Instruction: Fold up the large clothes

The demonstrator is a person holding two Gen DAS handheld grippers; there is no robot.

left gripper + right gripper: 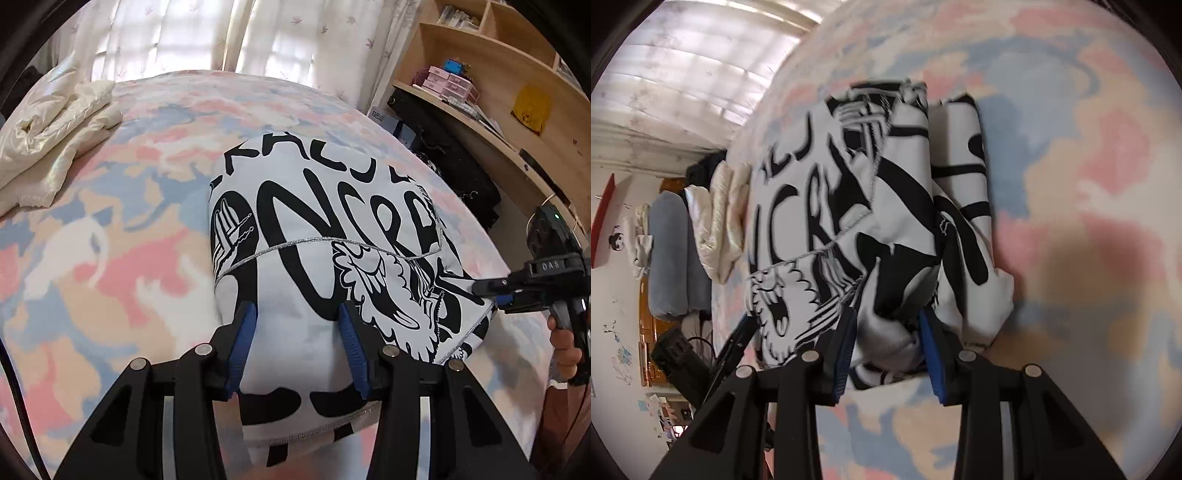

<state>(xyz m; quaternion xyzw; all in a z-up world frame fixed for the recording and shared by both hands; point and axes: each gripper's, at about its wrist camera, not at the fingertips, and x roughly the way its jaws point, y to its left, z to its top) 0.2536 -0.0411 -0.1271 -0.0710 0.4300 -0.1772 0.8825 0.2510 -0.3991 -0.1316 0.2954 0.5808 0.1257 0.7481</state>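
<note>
Gripping garment (849, 221): right claw (888, 339) | left claw (297, 332) apart | folds hidden

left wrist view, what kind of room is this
Most likely a bedroom in a home. The black and white printed garment lies on a bed with a pastel patterned bedspread, sheer curtains hang over a window behind it, and a wooden shelf unit with small boxes stands beside the bed.

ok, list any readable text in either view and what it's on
"DAS": on the right hand-held gripper, left wrist view.
"NCR": big black letters, part of a longer word, on the white printed garment; the row above is cut off by the fold, unreadable.
Boxes on the shelf: too small to read.
</note>
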